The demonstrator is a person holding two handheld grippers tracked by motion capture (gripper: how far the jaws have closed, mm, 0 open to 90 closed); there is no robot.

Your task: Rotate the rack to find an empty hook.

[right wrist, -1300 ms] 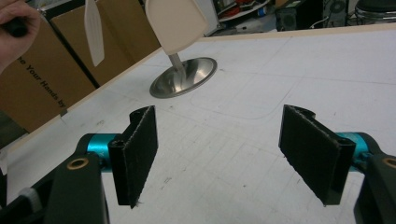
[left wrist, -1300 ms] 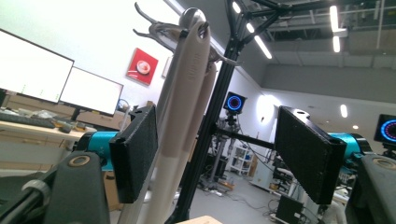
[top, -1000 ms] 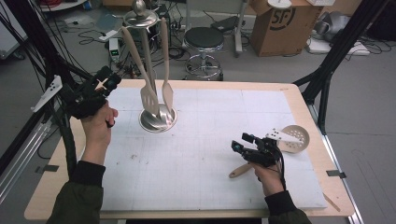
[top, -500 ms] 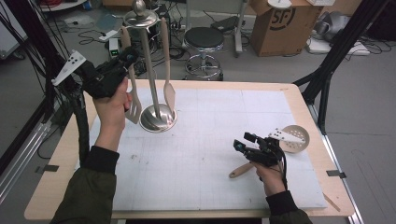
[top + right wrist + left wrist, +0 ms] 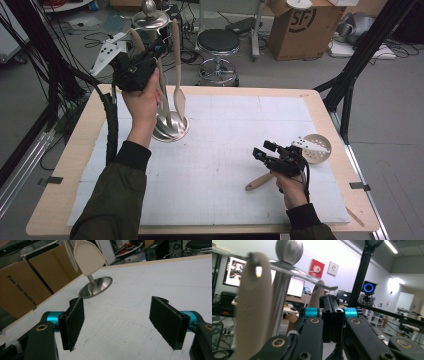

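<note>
A metal utensil stand point(image 5: 172, 127) stands at the back left of the white mat, with beige utensils hanging from its top bar. One is a spatula point(image 5: 177, 65). My left gripper point(image 5: 152, 55) is raised beside the stand's top, its jaws just closed, pads point(image 5: 333, 317) pressed together with nothing between them. A beige handle point(image 5: 254, 302) hangs close at its left, next to the pole point(image 5: 280, 297). My right gripper point(image 5: 264, 149) rests open low over the mat, facing the stand's base point(image 5: 96, 287). Beside that hand lies a slotted spoon point(image 5: 317, 147) with a wooden handle point(image 5: 260, 181).
The white mat point(image 5: 225, 165) covers most of the wooden table point(image 5: 75, 165). Behind the table stand a black stool point(image 5: 220, 42) and a cardboard box point(image 5: 295, 27). Black frame legs point(image 5: 350, 75) rise at the right edge, and cables hang at the left.
My left hand rose from the table's left edge and swung right to the top of the stand, and its jaws closed. The right hand stayed where it was.
</note>
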